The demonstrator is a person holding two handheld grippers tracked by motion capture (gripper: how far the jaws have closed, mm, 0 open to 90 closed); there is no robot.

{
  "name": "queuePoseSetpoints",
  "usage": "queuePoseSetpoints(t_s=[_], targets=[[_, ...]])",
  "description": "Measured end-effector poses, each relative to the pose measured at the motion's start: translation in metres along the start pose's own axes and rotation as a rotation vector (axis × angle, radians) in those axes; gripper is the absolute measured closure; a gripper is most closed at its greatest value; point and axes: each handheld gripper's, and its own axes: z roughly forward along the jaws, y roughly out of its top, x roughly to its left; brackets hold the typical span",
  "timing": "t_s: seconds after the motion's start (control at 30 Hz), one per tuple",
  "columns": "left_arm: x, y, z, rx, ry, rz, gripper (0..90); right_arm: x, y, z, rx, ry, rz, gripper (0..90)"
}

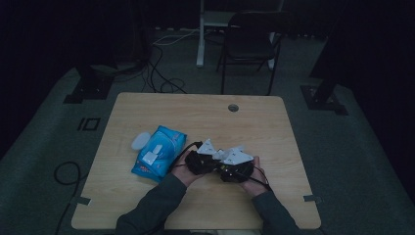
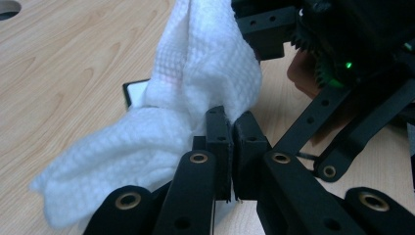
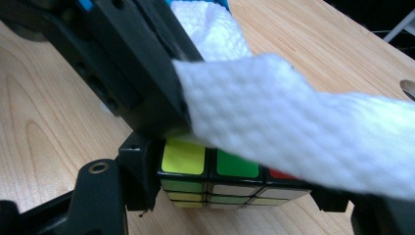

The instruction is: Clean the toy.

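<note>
My left gripper (image 2: 230, 142) is shut on a white textured wipe (image 2: 161, 122), which bunches out to the left of its jaws. My right gripper (image 3: 230, 188) is shut on a colour puzzle cube (image 3: 215, 176) with yellow, green and red stickers on top. The wipe (image 3: 293, 122) lies draped over the cube's top, and the left gripper's black jaw is pressed against it from the upper left. In the high view the left gripper (image 1: 205, 157) and right gripper (image 1: 230, 164) meet tip to tip near the table's front middle. The cube is hidden there.
A blue pack of wipes (image 1: 159, 152) lies left of the grippers, with a white lid (image 1: 141, 141) beside it. The wooden table (image 1: 147, 107) has a cable hole (image 1: 233, 107) at the back. A black chair (image 1: 249, 44) stands beyond the table.
</note>
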Motion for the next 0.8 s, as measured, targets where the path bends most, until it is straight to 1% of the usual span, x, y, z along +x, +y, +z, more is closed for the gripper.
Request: queuePoseSetpoints(t_s=[0.2,0.33,0.47,0.57,0.7,0.8], targets=[[-0.001,0.006,0.003,0.004,-0.020,0.012,88.4,0.000,0.000,-0.001,-0.009,0.019,0.002,33.8],[-0.002,0.009,0.006,0.007,-0.024,0.023,88.4,0.001,0.001,0.000,-0.011,0.025,0.003,33.7],[0.000,0.009,0.006,-0.010,-0.020,0.014,88.3,0.002,0.003,0.000,-0.010,0.035,-0.004,33.8],[0.002,0.009,0.006,-0.019,-0.011,0.006,88.3,0.002,0.004,0.000,-0.010,0.043,-0.005,33.8],[0.006,0.008,0.004,-0.021,0.015,0.000,88.3,0.004,0.004,0.002,-0.010,0.051,-0.014,33.7],[0.012,0.006,0.001,-0.031,0.039,-0.020,88.2,0.005,0.005,0.002,-0.011,0.056,-0.011,33.7]])
